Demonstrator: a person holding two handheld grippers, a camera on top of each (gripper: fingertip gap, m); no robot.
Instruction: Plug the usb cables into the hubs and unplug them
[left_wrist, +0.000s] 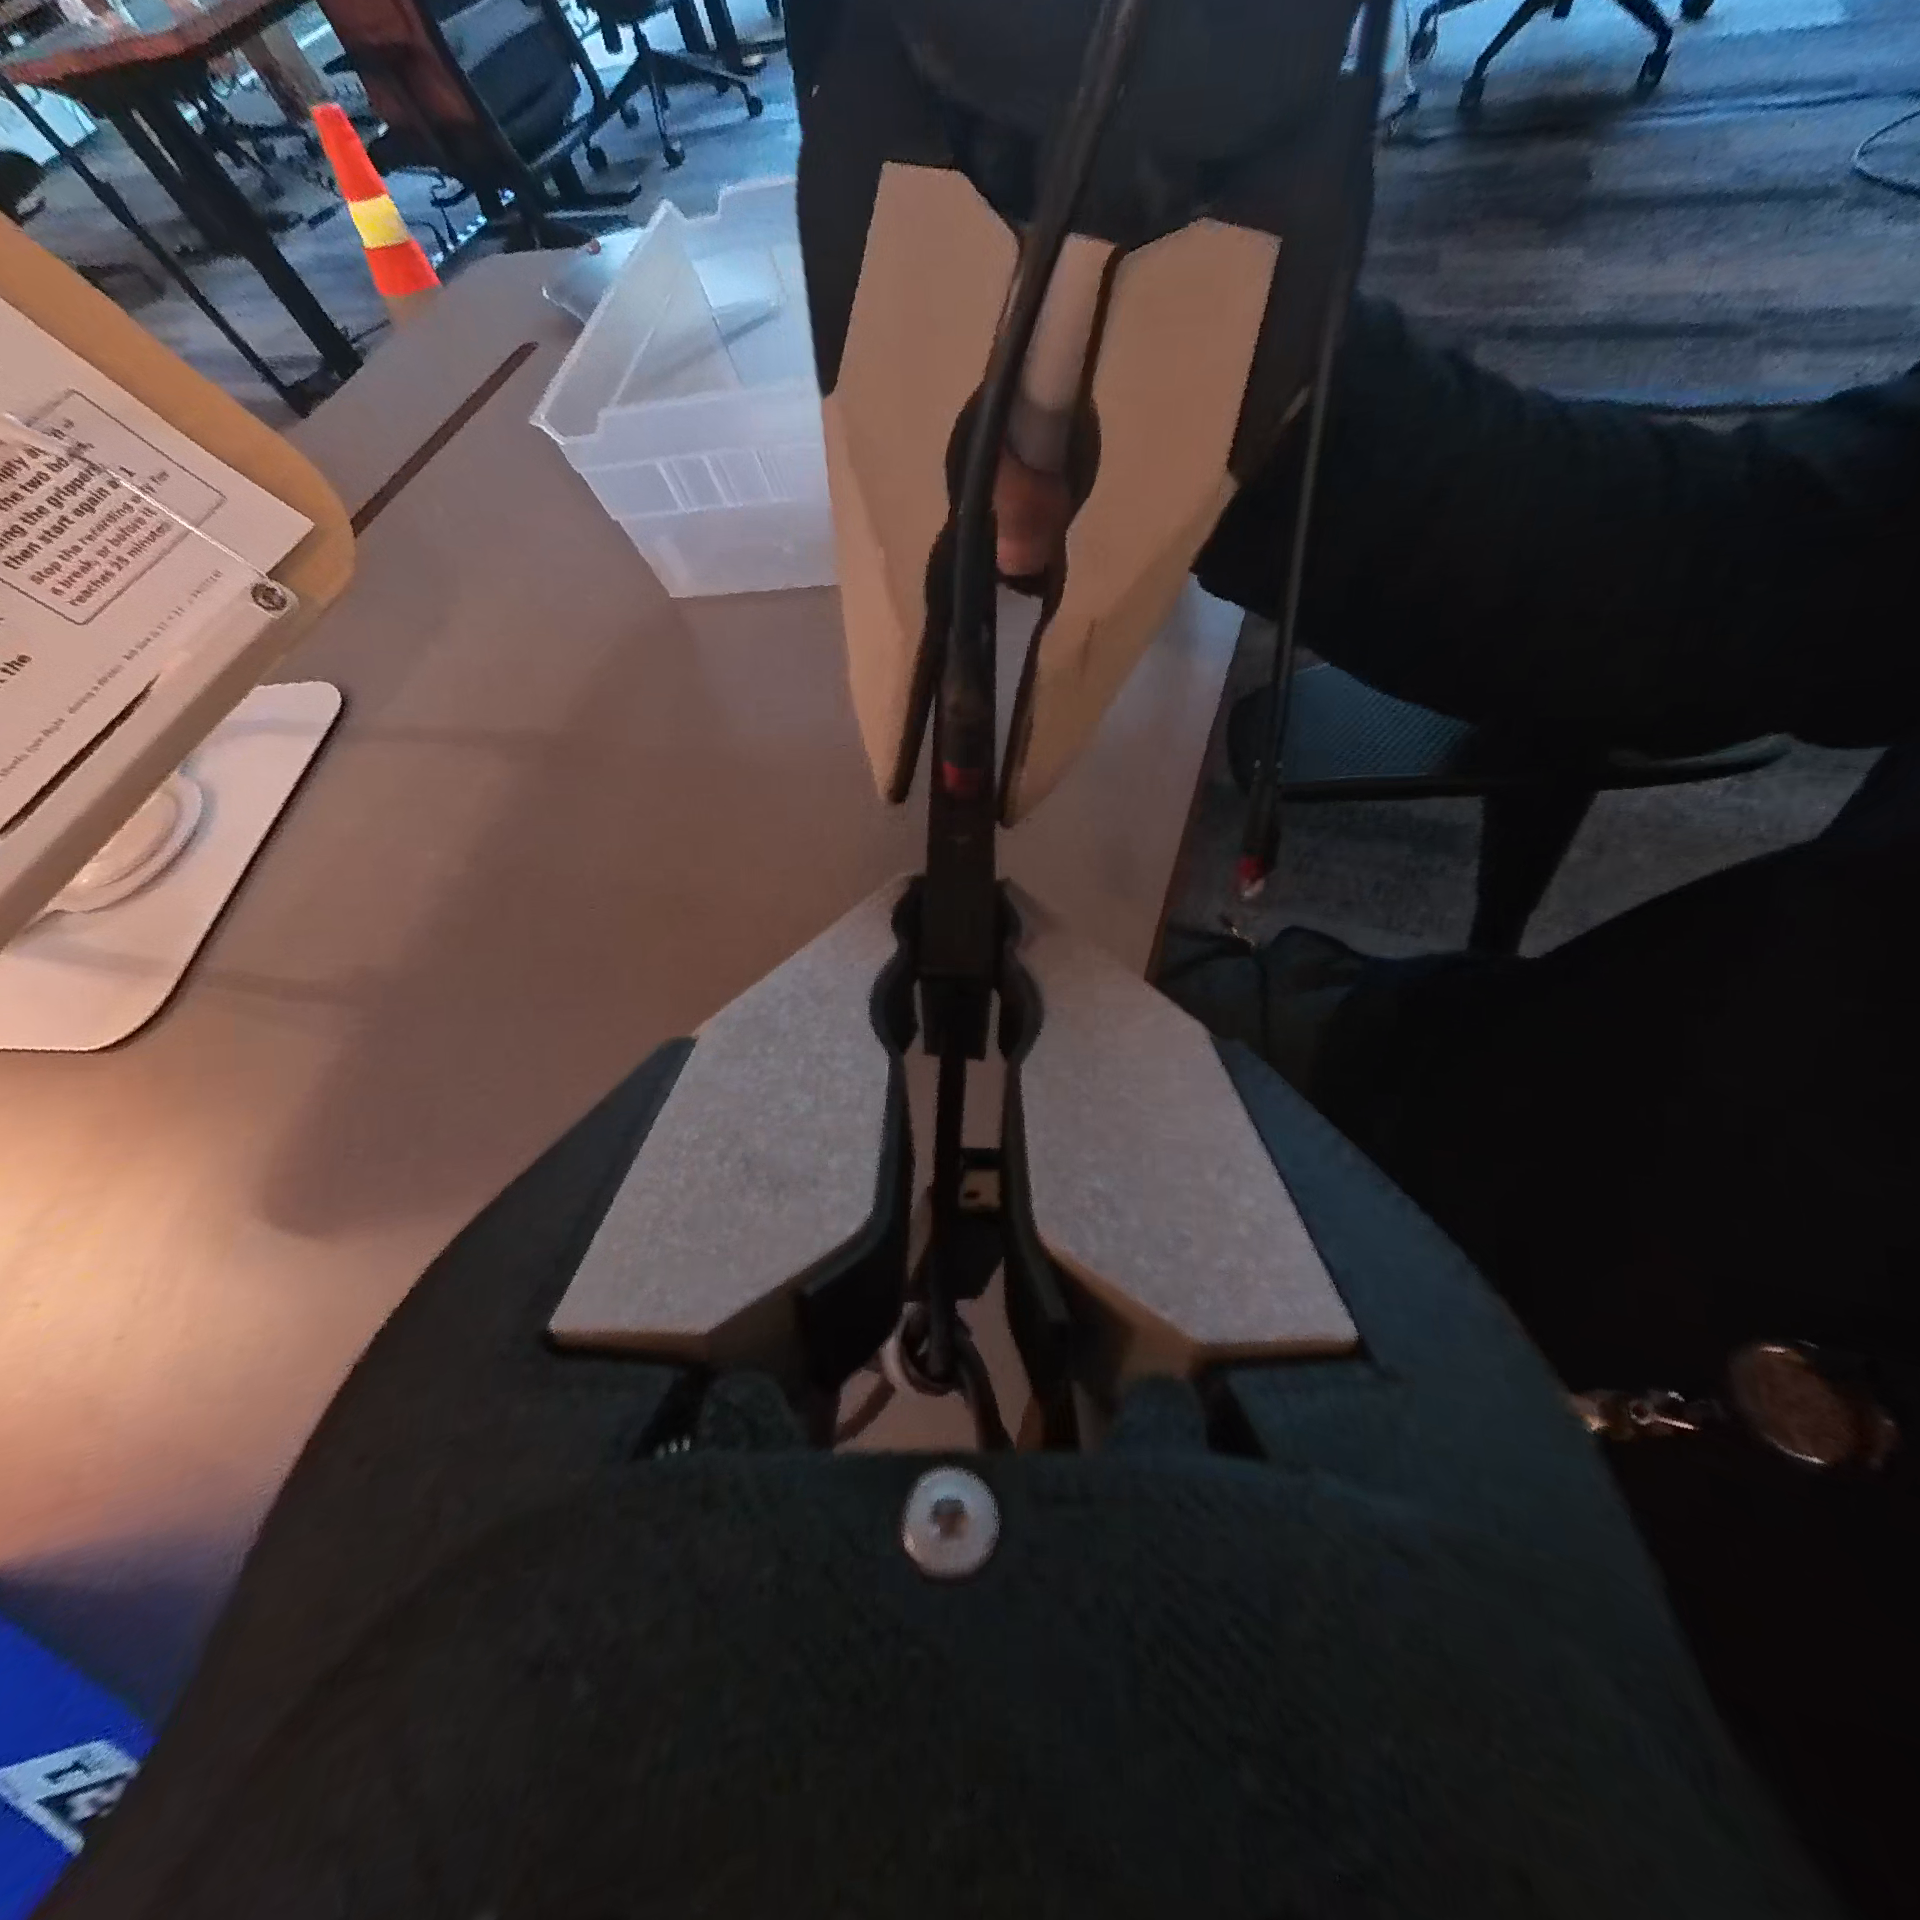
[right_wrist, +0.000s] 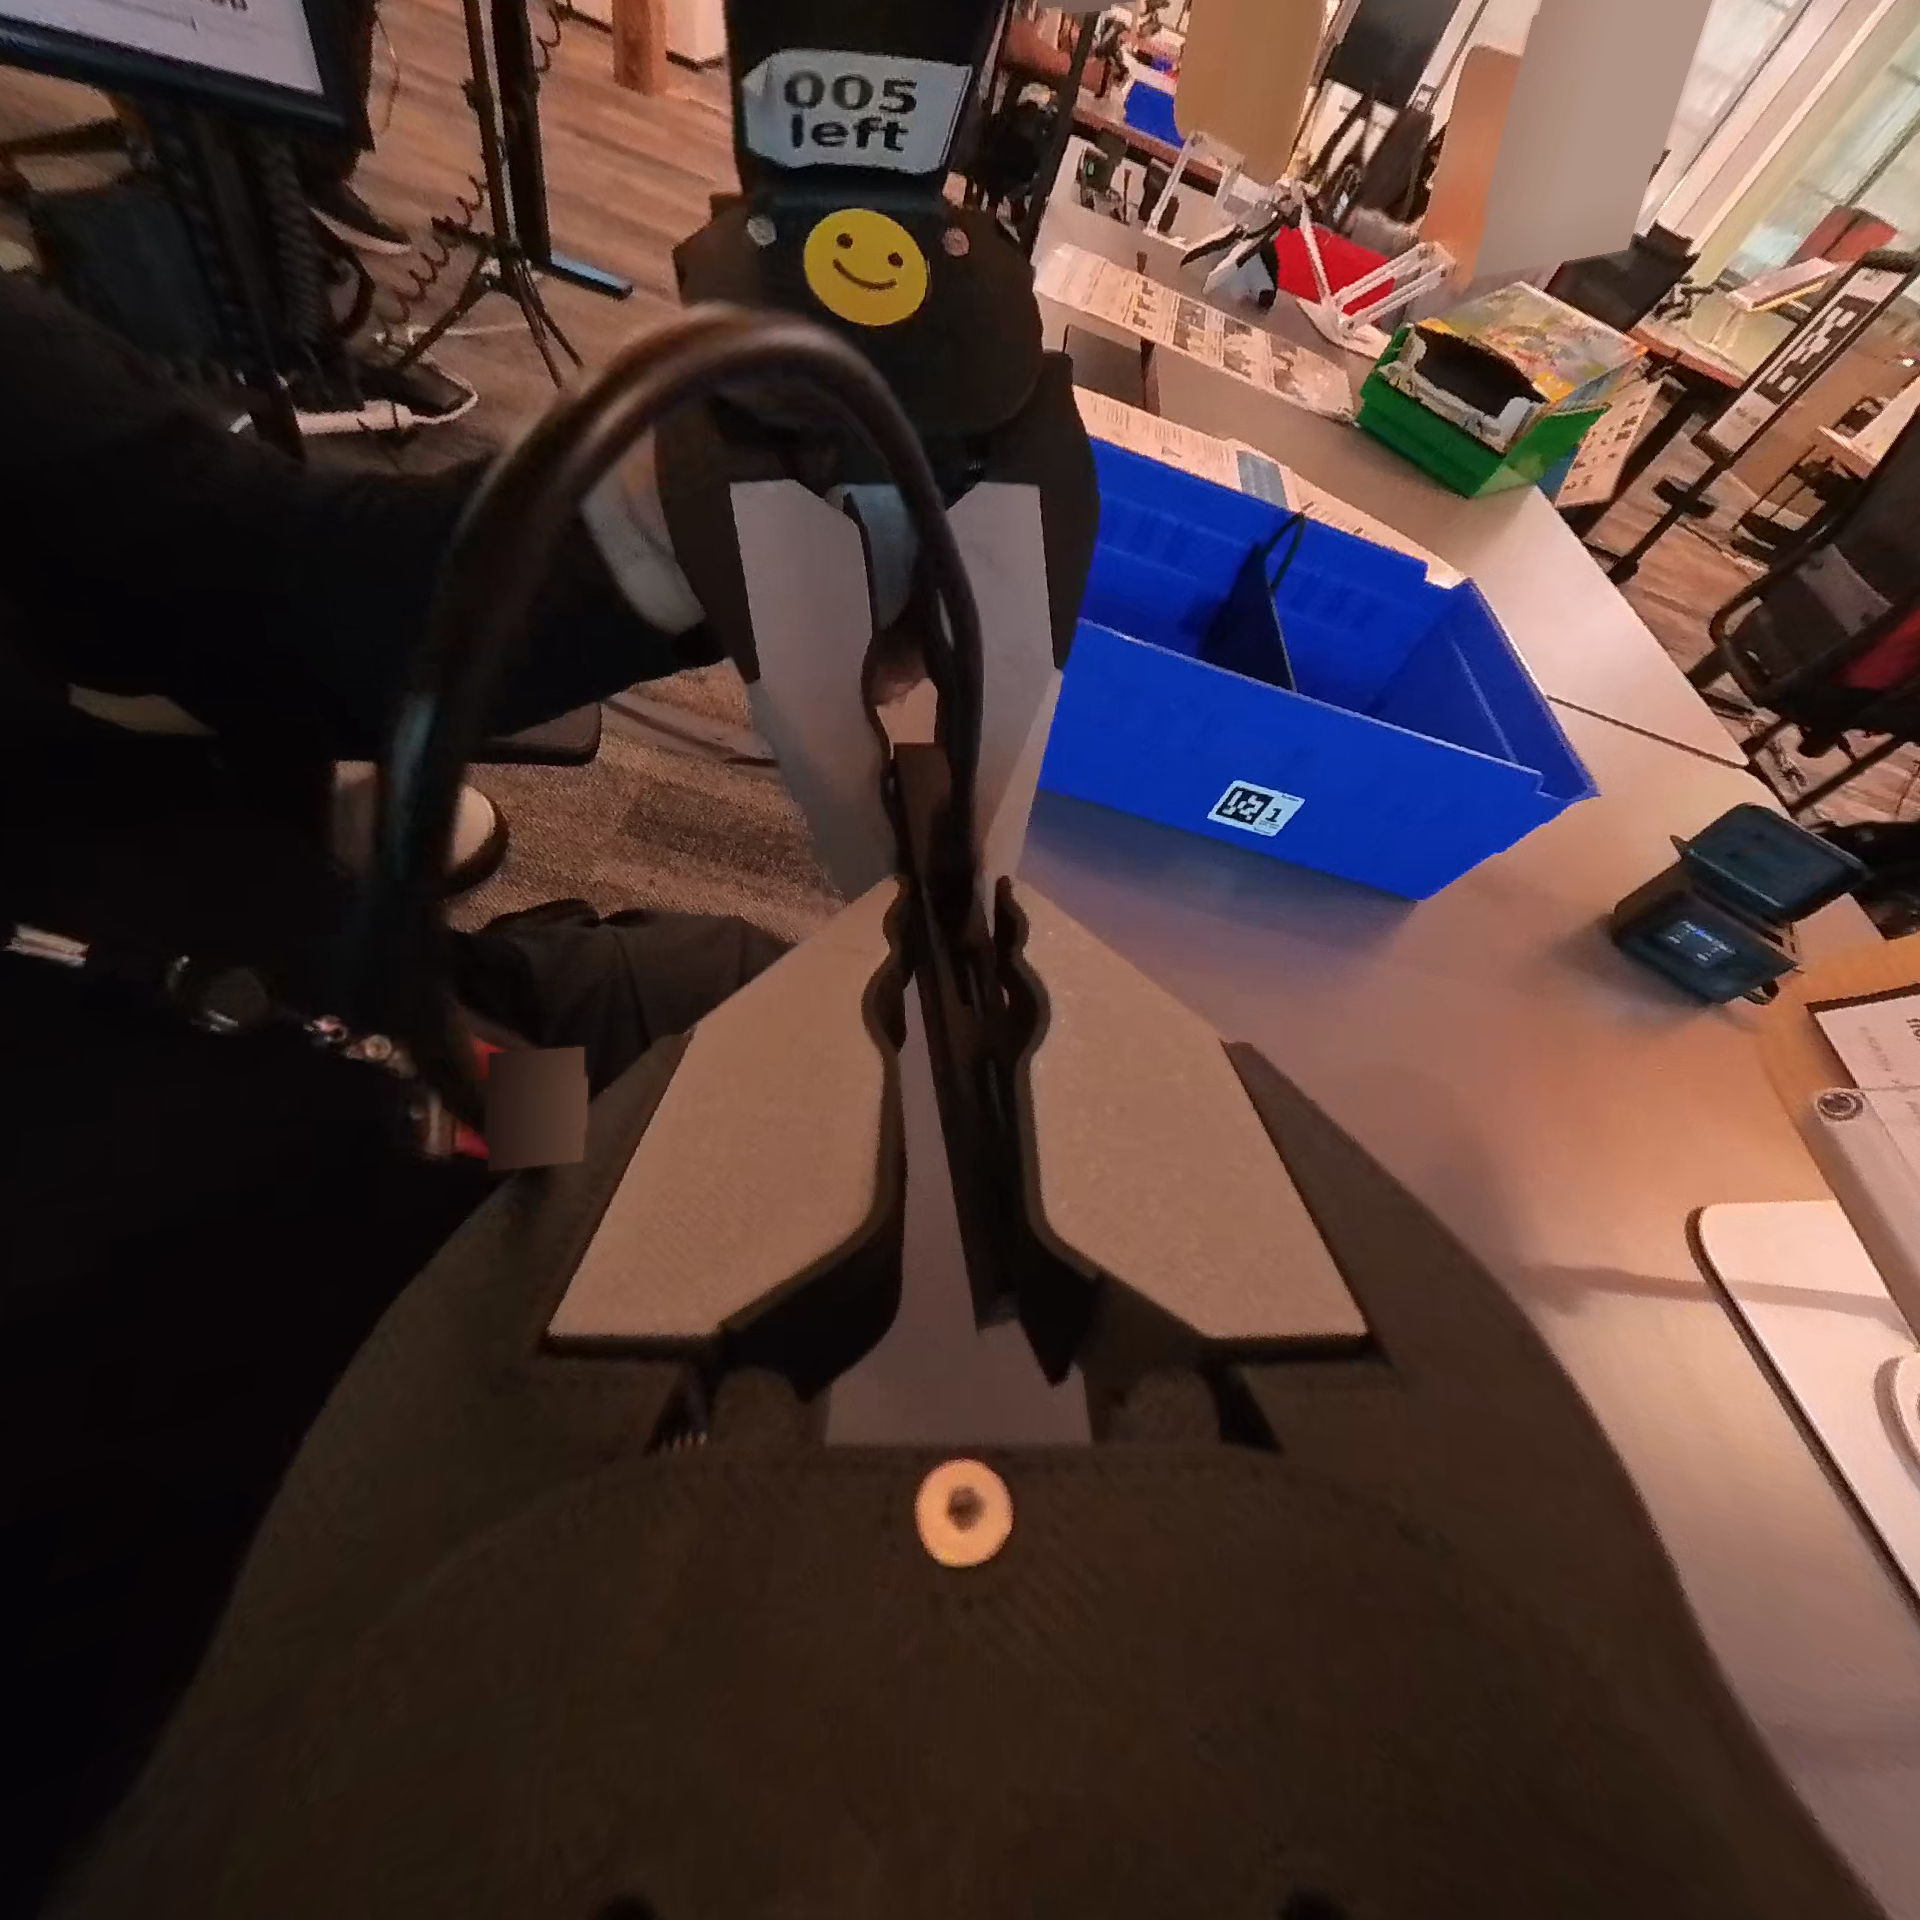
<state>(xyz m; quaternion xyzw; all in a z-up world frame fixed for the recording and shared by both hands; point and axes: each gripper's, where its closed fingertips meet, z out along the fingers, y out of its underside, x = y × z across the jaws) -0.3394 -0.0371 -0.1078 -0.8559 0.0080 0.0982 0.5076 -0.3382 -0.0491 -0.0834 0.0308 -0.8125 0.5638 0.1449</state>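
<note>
Grippers tip to tip above grey table (right_wrist: 1351, 1039): left gripper (left_wrist: 953, 914) clamped on black usb plug (left_wrist: 956, 977); right gripper (right_wrist: 951, 914) clamped on black hub (right_wrist: 966, 1091). Blue bin (right_wrist: 1299, 748) beside them.

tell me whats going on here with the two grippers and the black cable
A person holds two handheld grippers tip to tip above the table edge. The left gripper is shut on a black plug with its cable running back between the fingers. The right gripper is shut on a flat black hub. The pieces meet between the tips; whether the plug is seated cannot be told. A blue bin sits behind.
</note>
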